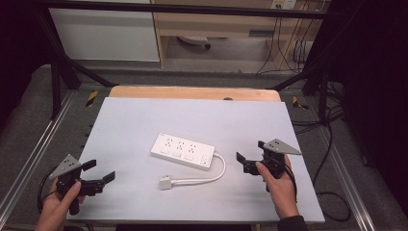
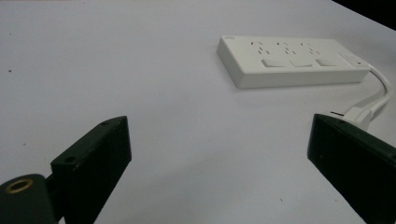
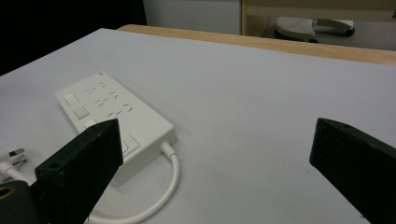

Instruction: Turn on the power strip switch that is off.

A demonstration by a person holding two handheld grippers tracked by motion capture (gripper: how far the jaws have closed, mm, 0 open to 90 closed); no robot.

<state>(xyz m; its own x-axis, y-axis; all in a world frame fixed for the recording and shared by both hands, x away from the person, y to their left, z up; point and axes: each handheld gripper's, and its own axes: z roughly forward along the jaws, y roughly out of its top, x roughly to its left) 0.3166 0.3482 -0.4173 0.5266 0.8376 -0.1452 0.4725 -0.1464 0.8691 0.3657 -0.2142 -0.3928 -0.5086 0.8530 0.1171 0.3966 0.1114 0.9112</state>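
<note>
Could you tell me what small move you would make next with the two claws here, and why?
Probably bring the left claw forward toward the plug: both claws are open and hold nothing, the plug lies loose on the table at the cable's end, nearer the left claw, and the right claw sits beside the power strip.

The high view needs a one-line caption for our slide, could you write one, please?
Two open handheld grippers, left and right, flank a white power strip on the table.

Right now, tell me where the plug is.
In the high view the plug lies on the white table, just in front of the power strip.
</note>
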